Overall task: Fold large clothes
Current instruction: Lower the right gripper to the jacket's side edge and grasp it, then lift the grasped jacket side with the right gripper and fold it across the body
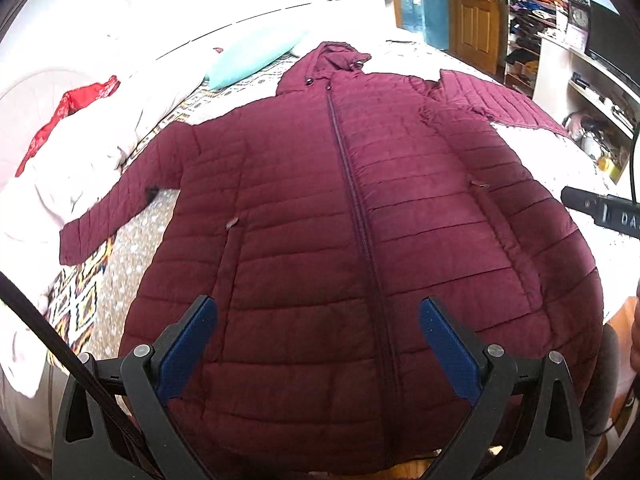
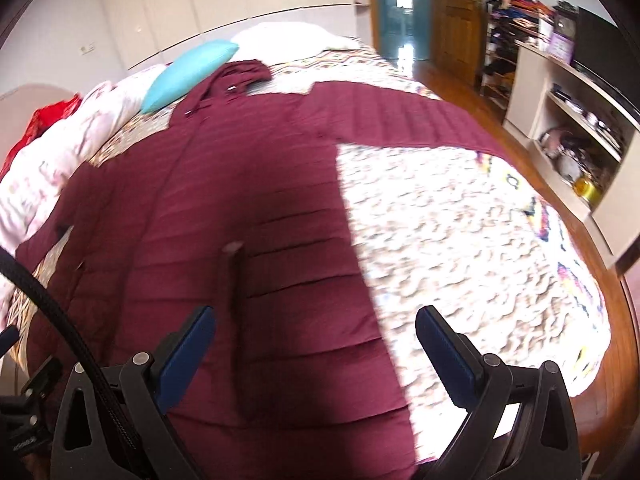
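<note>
No fold made yet, as far as I can judge: the maroon quilted hooded puffer coat (image 1: 360,216) lies flat, front up and zipped, on the bed with the patterned cream bedspread (image 2: 460,248), spread straight ahead of both tools. Its hem sits nearest me, the hood farthest. Both sleeves are still out to the sides: left sleeve (image 1: 120,204) angled down ahead-left of my left tool (image 1: 318,344), right sleeve (image 2: 400,120) stretched across ahead-right of my right tool (image 2: 315,346). So sleeves, sides and the lengthwise fold all look left to do.

Left tool: jaws wide apart, nothing held, hovering over the hem near the zip. Right tool: jaws wide apart too, empty, over the coat's right edge where it meets bare bedspread.

Counts: one coat, two sleeves, one hood, one turquoise pillow (image 2: 188,72) far ahead-left past the hood, one red cloth (image 1: 68,120) on the crumpled white bedding (image 1: 48,200) far left, two tools.
</note>
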{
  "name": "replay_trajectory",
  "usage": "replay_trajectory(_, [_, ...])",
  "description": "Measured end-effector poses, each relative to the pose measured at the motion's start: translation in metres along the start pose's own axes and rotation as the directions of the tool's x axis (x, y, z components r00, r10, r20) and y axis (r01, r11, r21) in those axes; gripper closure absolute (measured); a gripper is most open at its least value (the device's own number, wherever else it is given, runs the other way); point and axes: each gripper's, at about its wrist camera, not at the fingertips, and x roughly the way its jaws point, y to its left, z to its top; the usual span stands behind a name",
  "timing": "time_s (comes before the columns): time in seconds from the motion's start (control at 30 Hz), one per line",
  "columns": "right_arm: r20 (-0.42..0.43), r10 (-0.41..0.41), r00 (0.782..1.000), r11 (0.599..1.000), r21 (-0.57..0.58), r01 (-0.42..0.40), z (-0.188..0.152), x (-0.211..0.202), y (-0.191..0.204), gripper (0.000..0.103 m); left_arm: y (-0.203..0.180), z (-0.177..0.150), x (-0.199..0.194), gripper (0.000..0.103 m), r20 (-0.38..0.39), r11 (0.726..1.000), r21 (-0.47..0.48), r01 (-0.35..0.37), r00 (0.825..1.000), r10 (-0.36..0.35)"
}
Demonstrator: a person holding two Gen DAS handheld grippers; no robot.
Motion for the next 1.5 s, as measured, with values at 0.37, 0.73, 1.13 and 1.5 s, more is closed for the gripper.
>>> replay_trajectory(0.37, [0.069,-0.056,0.996,0.99,0.132,0.047,0.016,-0.002,-0.067,0.001,-0.018,0.015,0.003,0.002,0.004,0.999,0.038,0.008,1.0,-0.008])
replay_trajectory(0.73, [0.042,-0.097,0.994,0.973,0.212,0.086,0.032,0.011,-0.122,0.005,-0.021,0.016,0.011,0.002,-0.017,0.998,0.051,0.024,1.0,-0.024])
replay_trajectory(1.13, [0.015,0.014,1.0,0.886,0.464,-0.019,0.072,0.072,-0.23,0.037,-0.017,0.015,0.017,0.002,-0.031,0.998,0.029,0.058,0.998,-0.057])
replay_trajectory(1.5, [0.074,0.134,0.988,0.602,0.786,-0.141,0.114,0.159,-0.325,0.036,-0.008,0.027,0.035,0.002,-0.066,0.999,-0.022,0.031,0.997,-0.033])
